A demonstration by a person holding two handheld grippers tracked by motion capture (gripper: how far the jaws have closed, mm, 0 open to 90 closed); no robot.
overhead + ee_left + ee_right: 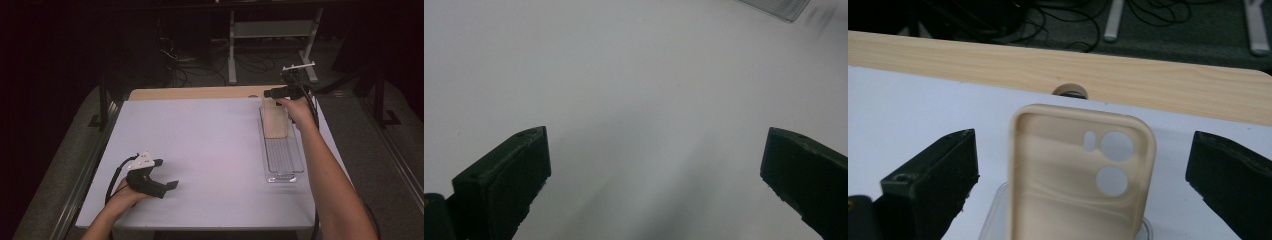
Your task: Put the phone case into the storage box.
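A beige phone case [275,122] lies in the far end of a clear plastic tray [285,165] on the right of the white table. In the right gripper view the phone case [1080,170] shows its hollow inside and camera cut-outs, rising from the tray [997,202]. My right gripper [282,95] is at the tray's far end. Here the right gripper [1084,140] is open, with a jaw on each side of the case and not touching it. My left gripper [169,173] rests open at the table's near left. In its own view the left gripper [656,135] has bare table between its jaws.
A corner of the clear tray [776,7] shows at the top right of the left gripper view. A bare wooden strip [1048,65] with a round hole [1070,91] runs along the table's far edge. Cables and stand legs [232,55] lie on the dark floor beyond.
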